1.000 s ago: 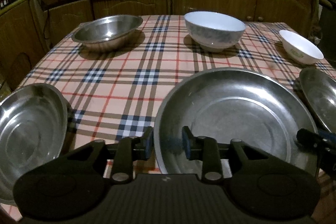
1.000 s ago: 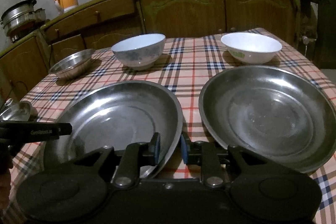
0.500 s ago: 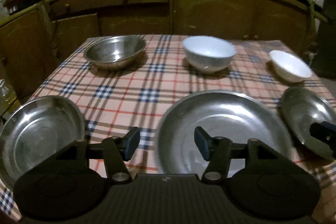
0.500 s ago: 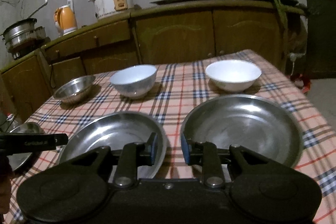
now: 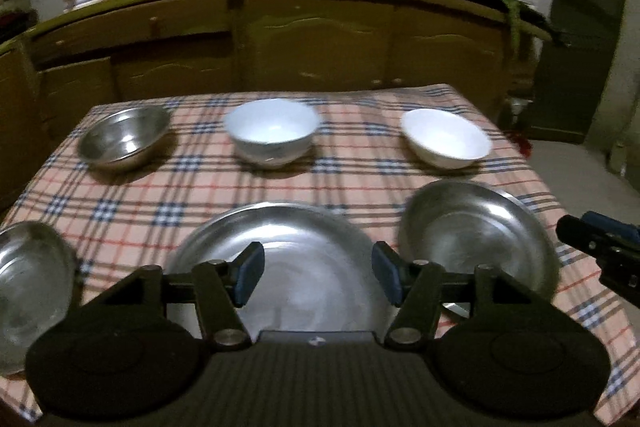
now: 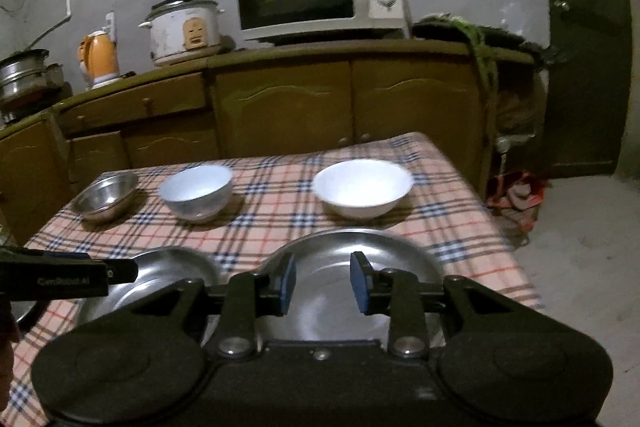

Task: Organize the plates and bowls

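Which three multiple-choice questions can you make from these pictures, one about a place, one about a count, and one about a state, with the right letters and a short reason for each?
1. Where is the steel bowl among the three bowls in the far row?
A. At the left end
B. In the middle
C. At the right end

2. How many white bowls stand on the table?
A. One
B. Two
C. Three

3. What is the state of the left gripper?
A. Shut on a plate
B. Open, holding nothing
C. Shut on a bowl

Answers:
1. A, since the deep white bowl and the shallow white bowl both lie to its right.
2. B, since only those two are white; the rest are steel.
3. B, since its blue pads stand wide apart over the middle steel plate, gripping nothing.
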`<act>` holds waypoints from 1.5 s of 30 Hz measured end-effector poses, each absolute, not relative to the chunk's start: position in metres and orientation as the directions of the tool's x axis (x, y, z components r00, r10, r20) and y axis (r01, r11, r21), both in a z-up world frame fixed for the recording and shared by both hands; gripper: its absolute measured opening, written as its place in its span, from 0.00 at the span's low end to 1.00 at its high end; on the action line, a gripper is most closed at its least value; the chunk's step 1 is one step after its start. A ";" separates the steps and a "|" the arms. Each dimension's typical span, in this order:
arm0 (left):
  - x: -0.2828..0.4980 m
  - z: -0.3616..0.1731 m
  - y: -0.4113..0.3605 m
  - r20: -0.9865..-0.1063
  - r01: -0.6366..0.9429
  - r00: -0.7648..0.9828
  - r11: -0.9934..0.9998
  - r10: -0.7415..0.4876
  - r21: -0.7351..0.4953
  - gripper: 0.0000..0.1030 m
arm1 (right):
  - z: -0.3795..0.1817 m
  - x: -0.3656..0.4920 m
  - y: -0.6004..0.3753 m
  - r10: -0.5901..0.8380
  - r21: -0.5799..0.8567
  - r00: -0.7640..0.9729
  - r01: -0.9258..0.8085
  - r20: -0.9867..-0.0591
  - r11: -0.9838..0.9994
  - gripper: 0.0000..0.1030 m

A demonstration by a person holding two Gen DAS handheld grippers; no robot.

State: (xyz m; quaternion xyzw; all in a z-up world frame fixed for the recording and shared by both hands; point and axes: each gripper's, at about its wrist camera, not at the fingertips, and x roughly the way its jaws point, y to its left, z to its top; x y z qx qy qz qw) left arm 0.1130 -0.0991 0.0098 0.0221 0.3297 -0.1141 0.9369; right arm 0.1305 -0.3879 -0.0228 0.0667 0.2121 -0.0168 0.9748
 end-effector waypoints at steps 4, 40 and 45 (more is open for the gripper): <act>0.117 0.018 -0.124 -0.615 0.280 0.751 0.960 -0.238 -0.029 0.62 | -0.017 0.129 -0.414 -0.045 0.120 0.910 0.103 -0.412 0.987 0.37; 0.208 -0.064 -0.197 -0.721 0.382 0.648 0.924 -0.244 0.031 0.64 | -0.107 0.196 -0.492 -0.054 0.287 0.745 0.322 -0.665 0.902 0.60; 0.216 -0.069 -0.210 -0.728 0.429 0.635 0.902 -0.260 0.052 0.52 | -0.114 0.202 -0.495 -0.040 0.308 0.726 0.340 -0.686 0.888 0.60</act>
